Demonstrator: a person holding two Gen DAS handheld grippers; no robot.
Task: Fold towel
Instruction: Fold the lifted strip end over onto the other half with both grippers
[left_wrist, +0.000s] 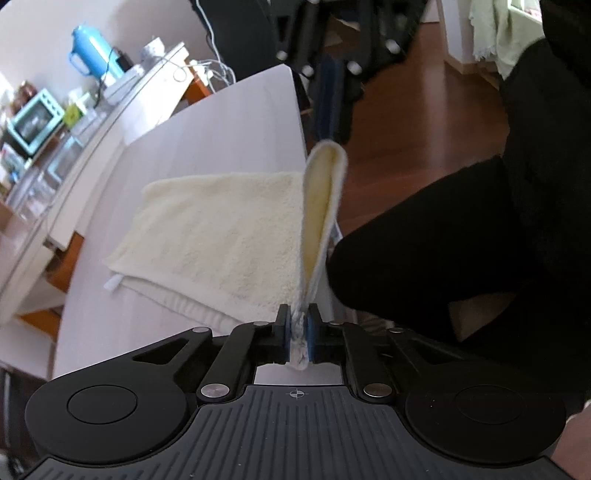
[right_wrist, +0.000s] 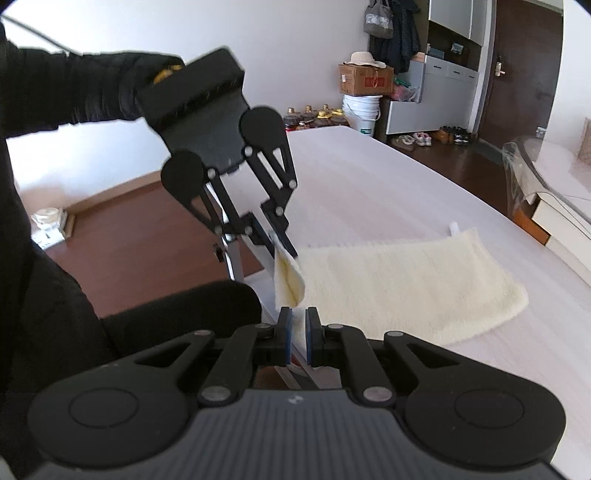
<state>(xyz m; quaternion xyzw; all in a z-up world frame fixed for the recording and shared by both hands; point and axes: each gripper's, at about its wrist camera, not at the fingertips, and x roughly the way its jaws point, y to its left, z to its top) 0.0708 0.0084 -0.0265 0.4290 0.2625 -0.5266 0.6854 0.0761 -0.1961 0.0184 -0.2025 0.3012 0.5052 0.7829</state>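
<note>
White and long, the table (right_wrist: 369, 173) carries the cream towel (right_wrist: 399, 280), its long axis running away from both tools. Left hand-held gripper (left_wrist: 298, 332) is clamped on the raised near corner. Right hand-held gripper (right_wrist: 298, 334) has jaws parted slightly around the same near edge (pads seemingly not pressing). No readable writing; the towel's small tag is blank.

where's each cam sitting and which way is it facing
Left wrist: on the left gripper, looking down along the table edge; shut on the towel; a dark-clothed leg at right.
Right wrist: on the right gripper, facing across the table toward a door; towel edge between its pads; left gripper and sleeve show.
Shared: towel, table.
</note>
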